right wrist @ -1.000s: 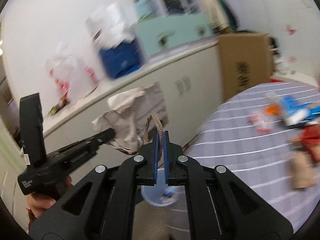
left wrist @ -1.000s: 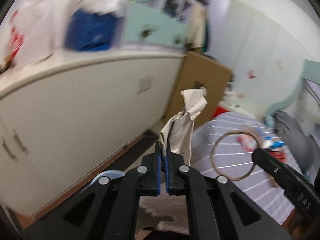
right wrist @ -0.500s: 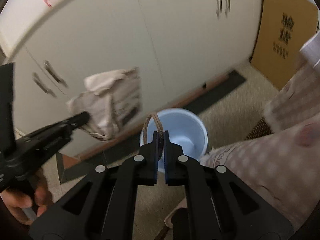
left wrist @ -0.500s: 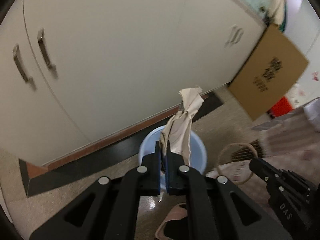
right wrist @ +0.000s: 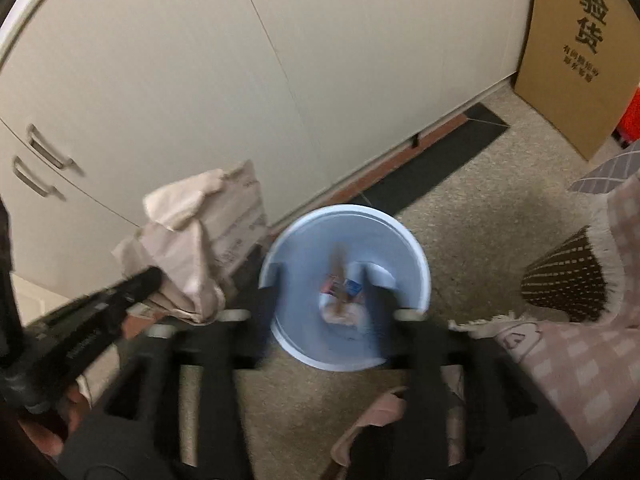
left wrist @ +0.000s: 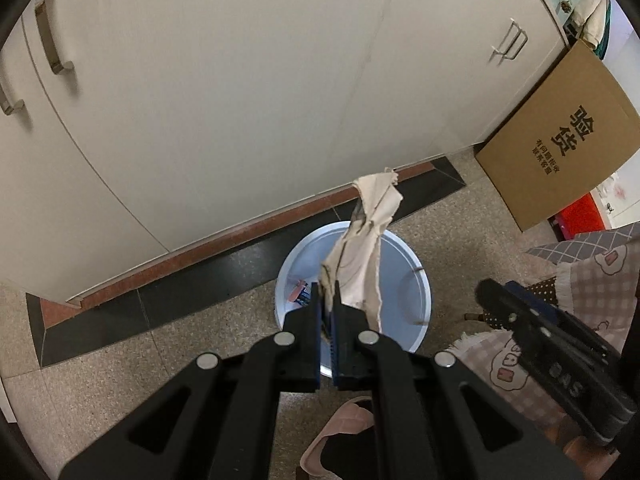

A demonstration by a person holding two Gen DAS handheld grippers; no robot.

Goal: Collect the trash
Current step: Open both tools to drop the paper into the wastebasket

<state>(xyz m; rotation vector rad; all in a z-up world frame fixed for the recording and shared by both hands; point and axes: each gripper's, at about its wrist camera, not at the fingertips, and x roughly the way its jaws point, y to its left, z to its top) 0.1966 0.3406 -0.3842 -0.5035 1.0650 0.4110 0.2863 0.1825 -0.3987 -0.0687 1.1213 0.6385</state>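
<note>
A light blue bin (left wrist: 404, 280) stands on the floor before the cabinets. My left gripper (left wrist: 328, 292) is shut on a crumpled beige paper (left wrist: 368, 248) and hangs over the bin's near rim. The right wrist view shows the paper (right wrist: 192, 248) left of the bin (right wrist: 348, 210). My right gripper (right wrist: 326, 276) is above the bin, blurred, its jaws opening. A blurred brown cord loop (right wrist: 339, 258) is between its fingers, free of the pads, over wrappers (right wrist: 344, 292) lying in the bin. In the left wrist view the right gripper (left wrist: 494, 294) sits beside the bin.
Cream cabinet doors (left wrist: 240, 100) rise behind the bin. A cardboard box (left wrist: 556, 152) leans at the right, with a red item (left wrist: 576, 216) beside it. A checked cloth (right wrist: 580, 360) hangs at the right and a pink slipper (left wrist: 336, 436) lies near my feet.
Both grippers swung from the table down to the bin and tilted towards the floor. The right jaws, shut on the cord loop before, have parted and the loop has left them.
</note>
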